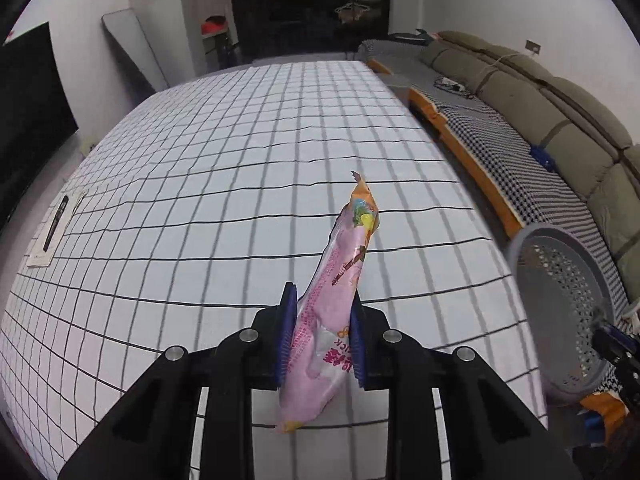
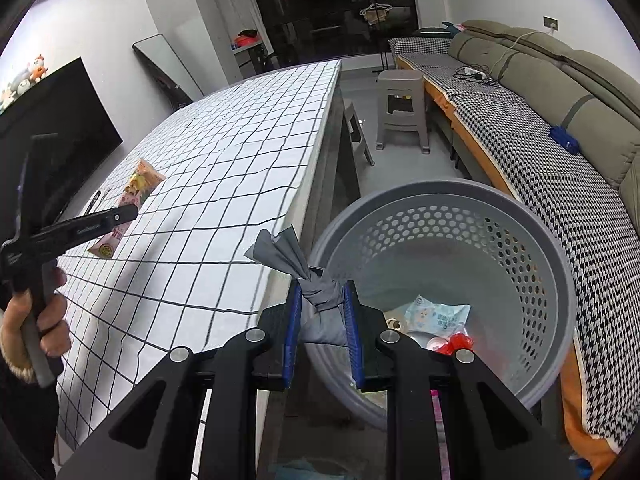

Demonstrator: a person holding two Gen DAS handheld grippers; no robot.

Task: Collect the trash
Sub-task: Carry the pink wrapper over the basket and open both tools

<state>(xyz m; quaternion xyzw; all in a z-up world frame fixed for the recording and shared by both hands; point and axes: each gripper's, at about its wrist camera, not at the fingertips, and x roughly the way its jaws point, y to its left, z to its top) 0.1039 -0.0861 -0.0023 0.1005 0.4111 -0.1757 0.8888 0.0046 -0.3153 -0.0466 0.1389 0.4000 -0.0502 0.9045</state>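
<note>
My left gripper [image 1: 322, 328] is shut on a pink snack wrapper [image 1: 340, 280] and holds it up above the checked tablecloth [image 1: 224, 184]. The right wrist view shows that gripper [image 2: 120, 216] and the wrapper [image 2: 136, 188] at the left. My right gripper [image 2: 322, 316] is shut on the knotted grey bag [image 2: 316, 292] that is tied to the rim of the grey perforated basket [image 2: 532, 280]. The basket holds a pale blue packet [image 2: 438, 316] and a red scrap [image 2: 458, 342]. The basket also shows at the right in the left wrist view [image 1: 560, 312].
A black pen on white paper [image 1: 56, 224] lies at the table's left edge. A sofa [image 2: 560, 132] with a houndstooth cover runs along the right. A grey plastic stool [image 2: 402, 108] stands on the floor beyond the basket. A black TV [image 1: 28, 120] is at the left.
</note>
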